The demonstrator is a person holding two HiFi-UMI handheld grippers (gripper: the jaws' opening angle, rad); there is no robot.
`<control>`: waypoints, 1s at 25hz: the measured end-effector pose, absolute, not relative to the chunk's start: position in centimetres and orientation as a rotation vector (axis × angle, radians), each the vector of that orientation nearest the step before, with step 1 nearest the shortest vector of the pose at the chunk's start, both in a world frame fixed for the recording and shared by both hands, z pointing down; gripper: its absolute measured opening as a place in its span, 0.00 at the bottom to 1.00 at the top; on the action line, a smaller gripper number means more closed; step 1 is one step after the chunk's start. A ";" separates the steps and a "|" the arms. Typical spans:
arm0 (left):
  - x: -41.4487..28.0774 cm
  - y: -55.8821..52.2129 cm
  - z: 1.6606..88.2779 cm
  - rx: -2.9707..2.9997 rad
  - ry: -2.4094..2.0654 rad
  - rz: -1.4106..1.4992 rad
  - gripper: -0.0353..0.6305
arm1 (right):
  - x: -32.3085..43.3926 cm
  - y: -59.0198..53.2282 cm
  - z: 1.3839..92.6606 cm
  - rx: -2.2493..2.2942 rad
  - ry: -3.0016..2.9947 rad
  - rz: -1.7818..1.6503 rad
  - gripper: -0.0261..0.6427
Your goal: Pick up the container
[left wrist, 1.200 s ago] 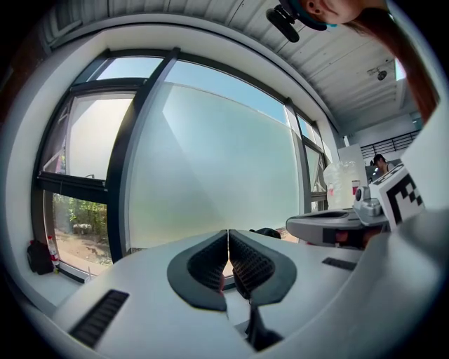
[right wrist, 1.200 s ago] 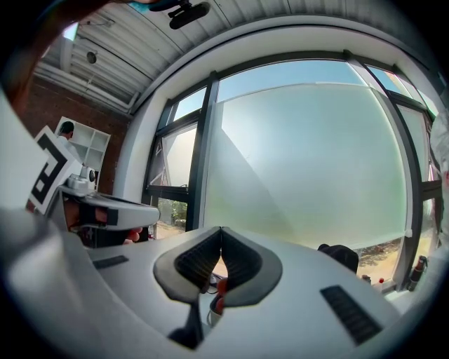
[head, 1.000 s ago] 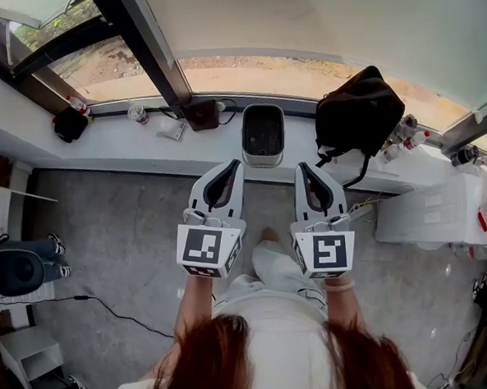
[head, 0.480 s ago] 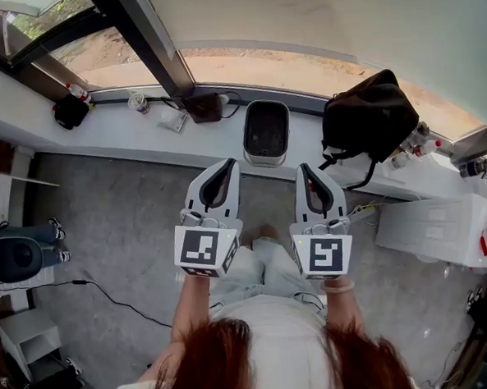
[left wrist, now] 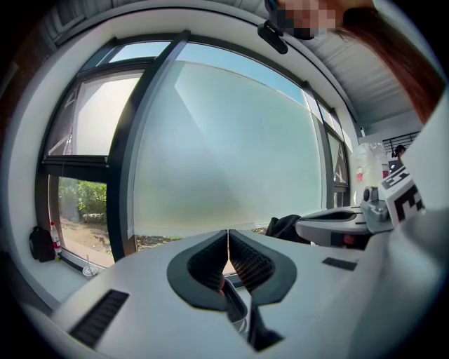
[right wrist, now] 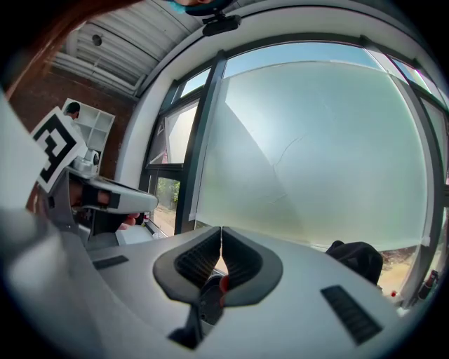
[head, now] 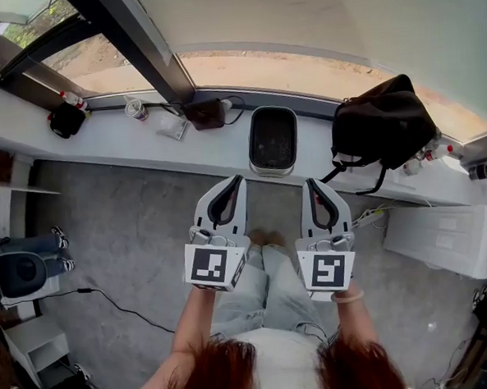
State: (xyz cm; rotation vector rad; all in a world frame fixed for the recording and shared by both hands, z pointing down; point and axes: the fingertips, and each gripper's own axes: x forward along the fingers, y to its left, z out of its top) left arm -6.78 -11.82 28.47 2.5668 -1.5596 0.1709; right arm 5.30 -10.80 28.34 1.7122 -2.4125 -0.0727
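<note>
Both claws have slid back a little from the window ledge. The left claw is shut tight, with nothing in it. The right claw is shut and empty too. The container sits on the ledge, ahead of them and apart, near a black bag.

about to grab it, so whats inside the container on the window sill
From the head view the container looks uniformly dark inside, with no separate item standing out. Anything dark lying at the bottom cannot be told.
</note>
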 end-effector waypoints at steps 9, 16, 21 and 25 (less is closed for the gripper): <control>-7.9 -14.9 35.0 2.527 -1.527 0.208 0.08 | 4.7 -13.6 35.4 1.661 -2.363 -0.004 0.08; -7.8 -16.0 40.6 2.492 -1.488 0.268 0.08 | 4.4 -15.1 40.4 1.638 -2.345 0.058 0.08; -7.4 -16.7 44.3 2.488 -1.451 0.296 0.08 | 4.3 -15.8 44.0 1.626 -2.329 0.095 0.08; -7.4 -17.1 47.4 2.478 -1.423 0.325 0.08 | 4.1 -15.9 47.4 1.584 -2.309 0.105 0.08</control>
